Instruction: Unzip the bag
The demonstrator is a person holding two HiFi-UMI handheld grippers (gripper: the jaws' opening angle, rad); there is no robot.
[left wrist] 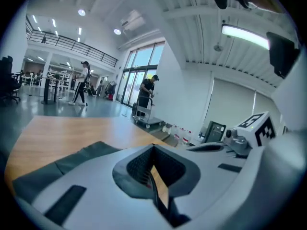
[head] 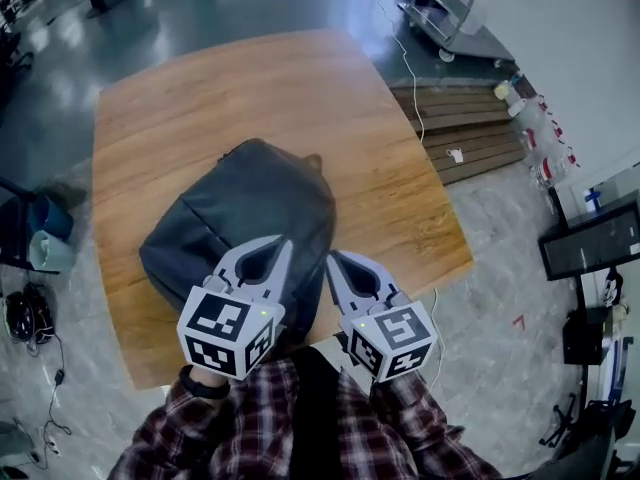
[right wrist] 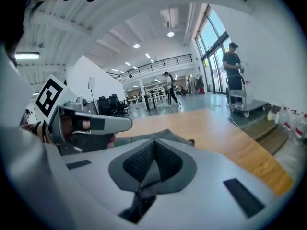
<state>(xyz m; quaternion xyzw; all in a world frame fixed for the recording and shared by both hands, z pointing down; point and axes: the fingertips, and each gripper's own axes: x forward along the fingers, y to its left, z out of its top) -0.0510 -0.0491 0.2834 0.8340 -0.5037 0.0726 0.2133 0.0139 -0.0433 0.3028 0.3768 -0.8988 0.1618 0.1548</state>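
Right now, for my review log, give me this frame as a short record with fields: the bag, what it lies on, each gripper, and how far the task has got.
bag: dark grey backpack, lying flat, no opening visible
support: wooden table
left gripper: jaws together, nothing between them, held over the backpack's near end
right gripper: jaws together, nothing between them, beside the left gripper
contact: neither gripper grips the backpack; zipper pull not made out
task status: unzipping not yet begun, as far as the views show
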